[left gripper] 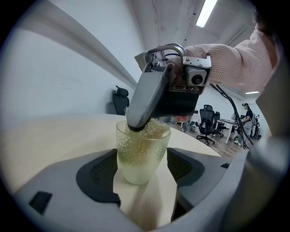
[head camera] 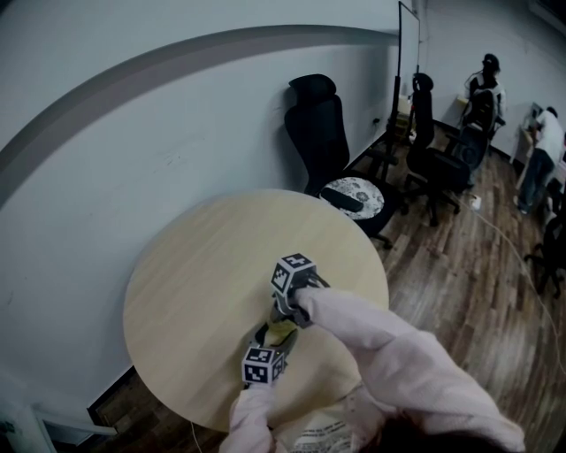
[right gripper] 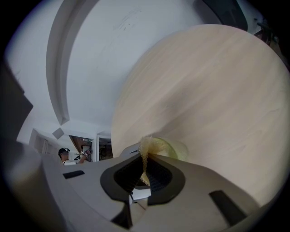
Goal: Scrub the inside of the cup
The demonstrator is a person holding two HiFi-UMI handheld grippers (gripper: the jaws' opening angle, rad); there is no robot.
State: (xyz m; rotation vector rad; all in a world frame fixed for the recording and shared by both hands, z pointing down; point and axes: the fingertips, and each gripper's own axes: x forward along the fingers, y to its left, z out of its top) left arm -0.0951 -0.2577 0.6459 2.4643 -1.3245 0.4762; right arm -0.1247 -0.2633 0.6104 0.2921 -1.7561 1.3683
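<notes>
**Cup Braced, Scourer Seated in Its Mouth**

The left gripper clasped the textured cup by its sides, evidently to stop it turning under scrubbing. The right gripper was clenched on a yellow scourer pressed into the cup's mouth. The cup stood lower centre in the head view, near the table rim. Bare tabletop lay open toward the upper left.

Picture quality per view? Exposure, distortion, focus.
Head view: dim overall, fisheye bows the wall stripe. Left gripper view: cup sharp, ceiling light blown out, corners vignetted black. Right gripper view: table edge bulges heavily; scrubber soft up close.
</notes>
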